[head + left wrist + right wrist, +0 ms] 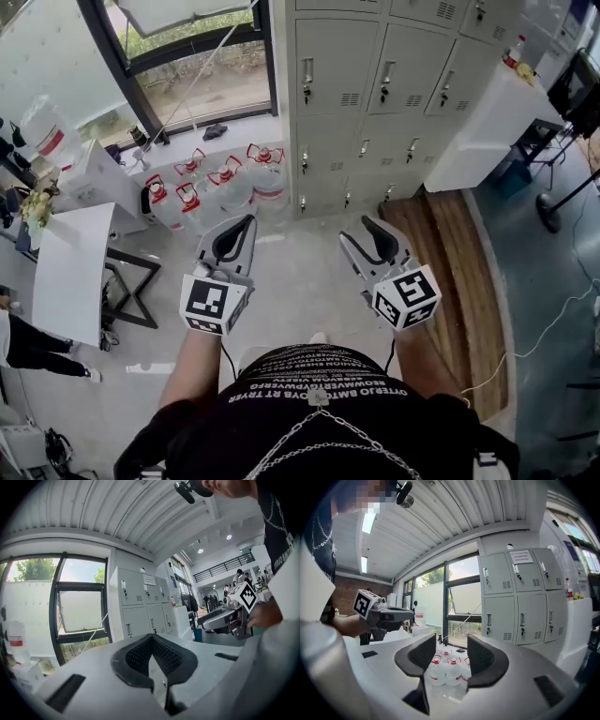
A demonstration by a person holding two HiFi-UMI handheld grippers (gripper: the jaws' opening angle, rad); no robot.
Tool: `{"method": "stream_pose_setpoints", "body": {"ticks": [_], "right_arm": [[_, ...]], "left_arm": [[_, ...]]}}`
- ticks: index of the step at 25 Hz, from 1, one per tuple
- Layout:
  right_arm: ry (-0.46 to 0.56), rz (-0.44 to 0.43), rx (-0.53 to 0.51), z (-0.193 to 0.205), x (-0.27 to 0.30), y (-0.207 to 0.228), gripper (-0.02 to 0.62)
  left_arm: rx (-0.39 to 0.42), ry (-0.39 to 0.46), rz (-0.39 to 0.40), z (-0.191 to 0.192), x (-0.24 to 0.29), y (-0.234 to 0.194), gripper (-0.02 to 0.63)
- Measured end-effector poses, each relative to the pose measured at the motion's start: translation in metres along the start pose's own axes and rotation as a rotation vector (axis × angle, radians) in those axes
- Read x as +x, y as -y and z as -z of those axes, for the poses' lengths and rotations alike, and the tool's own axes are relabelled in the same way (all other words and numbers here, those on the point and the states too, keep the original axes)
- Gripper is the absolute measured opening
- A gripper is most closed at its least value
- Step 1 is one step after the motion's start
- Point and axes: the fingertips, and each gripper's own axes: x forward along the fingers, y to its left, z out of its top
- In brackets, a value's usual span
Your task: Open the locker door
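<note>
Head view: the grey metal locker bank (375, 84) stands well ahead of you, its top cut off and its doors seemingly all closed. Left gripper view: your left gripper (151, 639) has its fingers together, empty. Right gripper view: your right gripper (452, 640) has its fingers apart, with only distant clear water bottles (446, 671) showing between them.

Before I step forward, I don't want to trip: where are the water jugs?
In the head view the jugs stand clustered ahead and slightly left, below the window and just left of the lockers.
</note>
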Motion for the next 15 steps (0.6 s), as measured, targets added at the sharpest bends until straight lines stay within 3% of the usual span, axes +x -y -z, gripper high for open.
{"method": "stream_pose_setpoints", "body": {"ticks": [6,15], "right_arm": [[0.000,0.010,0.042,0.007,0.002,0.042,0.192],[-0.013,-0.029,0.059,0.015,0.024,0.059,0.192]], "left_arm": [[-0.022,-0.012,-0.006,0.003,0.024,0.018,-0.002],[-0.020,-0.052,-0.016,0.017,0.047,0.015,-0.002]]}}
